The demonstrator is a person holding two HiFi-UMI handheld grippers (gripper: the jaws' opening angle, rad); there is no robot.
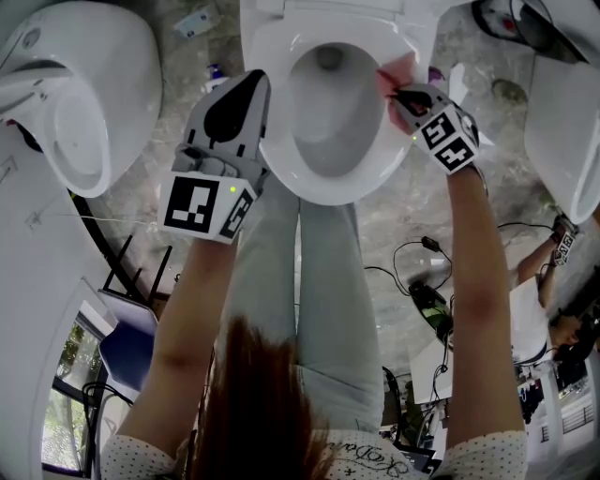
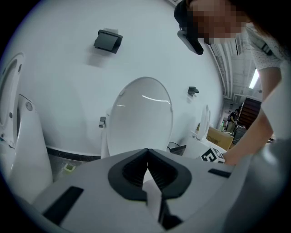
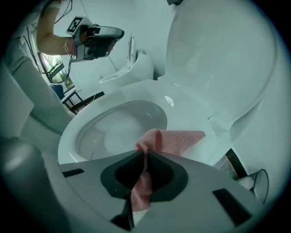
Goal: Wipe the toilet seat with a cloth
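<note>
A white toilet stands ahead of me with its lid (image 3: 223, 59) raised and its seat (image 1: 281, 150) down around the bowl. My right gripper (image 1: 394, 92) is shut on a pink cloth (image 1: 397, 69), which lies on the seat's right side. In the right gripper view the cloth (image 3: 175, 141) spreads flat over the seat (image 3: 68, 136) just beyond my right gripper (image 3: 145, 154). My left gripper (image 1: 255, 82) hovers at the seat's left edge. In its own view my left gripper (image 2: 148, 150) is shut with nothing between the pads, facing the raised lid (image 2: 141, 118).
Other white toilets stand close at the left (image 1: 84, 94) and right (image 1: 562, 131). The person's legs (image 1: 309, 281) are right in front of the bowl. Cables (image 1: 422, 272) and small items (image 1: 195, 21) lie on the stone floor. A blue chair (image 1: 127, 352) sits at lower left.
</note>
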